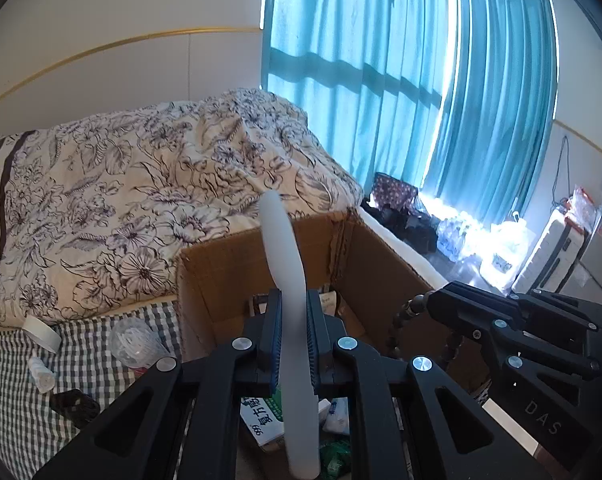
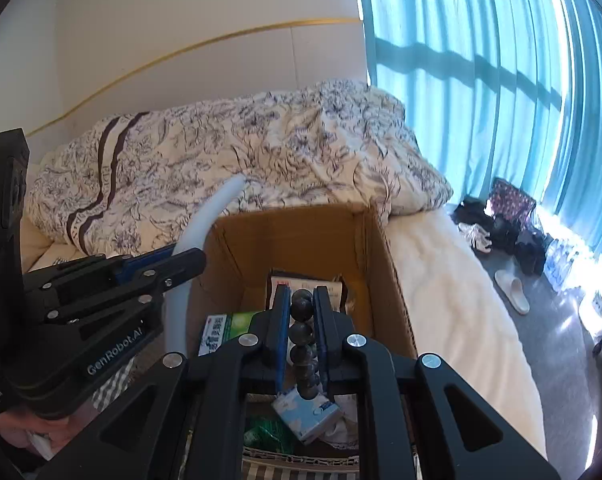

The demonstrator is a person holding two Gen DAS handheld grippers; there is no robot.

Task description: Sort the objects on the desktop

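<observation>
**Both grippers loaded above the cardboard box**

Where lettering can be read, we find "GenRobot.AI" on the side of the left gripper (image 2: 177, 264) as the right wrist camera sees it, and "DAS" on the body of the right gripper (image 1: 427, 300) in the left wrist view. A green and white carton (image 2: 221, 330) in the cardboard box (image 2: 385, 264) carries Chinese print, too small for us to read with any certainty, and the floral duvet (image 1: 141, 200) has a dark striped band with letters we cannot make out.

We see the left gripper (image 1: 294, 336) clamped on a white foam tube (image 1: 285, 264), which curves up past its blue pads and hangs down below them, over the near edge of the box. The right gripper (image 2: 302, 332) is closed on a string of dark beads (image 2: 303, 336), held above the open box, where a pale blue tissue packet (image 2: 307, 414) lies among the contents.
</observation>
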